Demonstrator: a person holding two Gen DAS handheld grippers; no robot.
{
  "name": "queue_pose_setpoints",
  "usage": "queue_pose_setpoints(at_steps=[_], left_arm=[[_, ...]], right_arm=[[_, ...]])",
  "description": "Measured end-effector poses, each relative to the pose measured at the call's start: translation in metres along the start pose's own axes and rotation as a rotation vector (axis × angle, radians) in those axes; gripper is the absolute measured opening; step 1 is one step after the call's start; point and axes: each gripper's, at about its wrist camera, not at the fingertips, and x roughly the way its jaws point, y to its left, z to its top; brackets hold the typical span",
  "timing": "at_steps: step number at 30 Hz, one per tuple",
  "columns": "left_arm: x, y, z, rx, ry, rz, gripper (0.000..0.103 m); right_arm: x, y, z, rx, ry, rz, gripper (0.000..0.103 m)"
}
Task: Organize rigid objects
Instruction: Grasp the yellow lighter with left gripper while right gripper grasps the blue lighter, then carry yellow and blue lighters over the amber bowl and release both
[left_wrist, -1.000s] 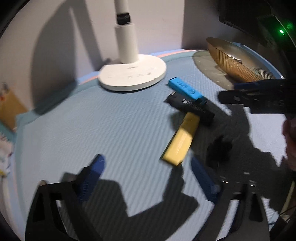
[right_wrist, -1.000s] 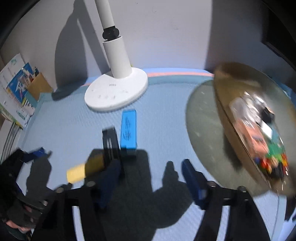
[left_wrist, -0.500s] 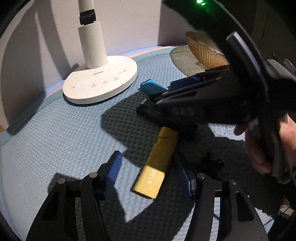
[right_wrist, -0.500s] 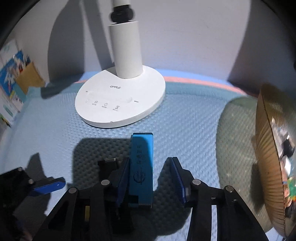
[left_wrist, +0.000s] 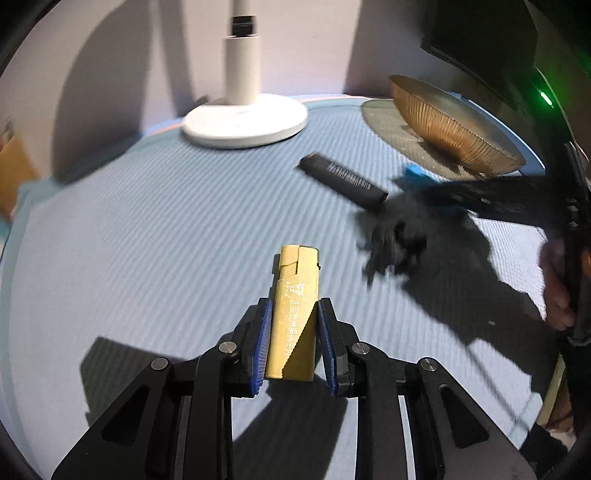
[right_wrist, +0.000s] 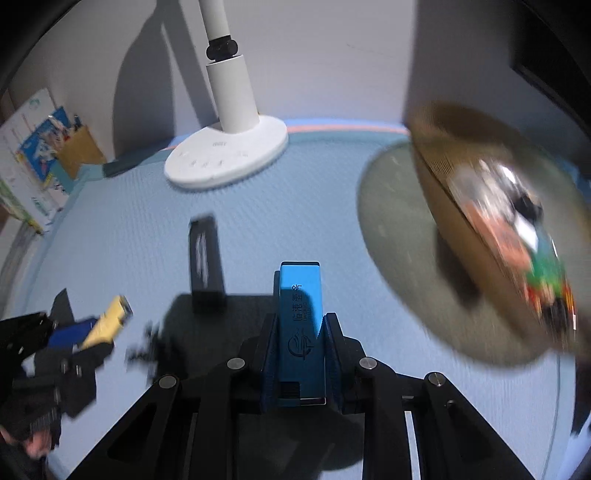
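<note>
While pinching yellow lighter (left_wrist: 293, 321) in left gripper (left_wrist: 293, 345) and blue lighter (right_wrist: 301, 325) in right gripper (right_wrist: 300, 360), lifted off mat; bowl (right_wrist: 480, 236) at 2 o'clock, nearer right, lighter axes pointing 12.

- Yellow lighter (left_wrist: 293, 314) with pale printed characters.
- Bright blue lighter (right_wrist: 301, 325) with dark print.
- Black lighter (left_wrist: 341, 181) near the white lamp base (left_wrist: 245, 120).
- Ribbed golden-brown bowl (left_wrist: 450, 125) right of the lamp base.
- Light blue textured mat (left_wrist: 147, 221).
</note>
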Motion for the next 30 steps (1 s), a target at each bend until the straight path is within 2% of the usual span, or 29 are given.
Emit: queue_pose_setpoints(at_steps=[5,8,10,11,12,13,14,16,18,20,21,23,26,28,30], left_arm=[[-0.021,-0.007,-0.033,-0.034,0.003,0.025,0.022],[-0.025,-0.013,-0.042,-0.034,0.002,0.055,0.023],[-0.026,-0.015,-0.043,-0.055,0.004,0.062,0.036],[-0.025,-0.015,-0.043,-0.074,0.006,0.055,0.047],[-0.024,-0.014,-0.042,-0.088,0.005,0.054,0.052],[-0.024,-0.014,-0.043,-0.097,0.001,0.061,0.064],[-0.023,-0.015,-0.044,-0.102,-0.006,0.083,0.067],[-0.019,-0.019,-0.045,-0.087,-0.010,0.109,0.066],[-0.019,-0.025,-0.047,-0.064,-0.022,0.139,0.063],[-0.022,-0.029,-0.047,-0.060,-0.032,0.126,0.040],[-0.023,-0.032,-0.047,-0.059,-0.034,0.129,0.030],[-0.023,-0.037,-0.045,-0.055,-0.039,0.126,0.021],[-0.025,-0.048,-0.040,-0.038,-0.058,0.141,0.021],[-0.030,-0.059,-0.032,-0.011,-0.087,0.139,0.021],[-0.041,-0.070,-0.018,0.007,-0.128,0.124,0.021]], right_arm=[[-0.028,-0.006,-0.055,0.026,0.001,0.053,0.024],[-0.038,-0.002,-0.078,0.015,-0.005,0.057,0.024],[-0.043,0.002,-0.085,-0.006,-0.002,0.055,0.026],[-0.045,0.003,-0.087,-0.006,0.002,0.055,0.028],[-0.045,0.002,-0.086,0.000,0.003,0.059,0.033],[-0.046,0.001,-0.085,0.013,0.000,0.066,0.039],[-0.046,-0.001,-0.086,0.017,-0.004,0.066,0.041],[-0.044,0.001,-0.089,0.012,-0.005,0.049,0.042],[-0.043,0.014,-0.092,-0.030,-0.019,-0.011,0.042],[-0.043,0.033,-0.098,-0.108,-0.031,-0.098,0.038],[-0.044,0.043,-0.100,-0.140,-0.039,-0.124,0.028],[-0.046,0.056,-0.102,-0.164,-0.037,-0.079,0.024],[-0.051,0.066,-0.103,-0.147,-0.020,0.091,0.024],[-0.060,0.066,-0.100,-0.131,-0.036,0.144,0.024],[-0.073,0.057,-0.094,-0.109,-0.072,0.159,0.023]])
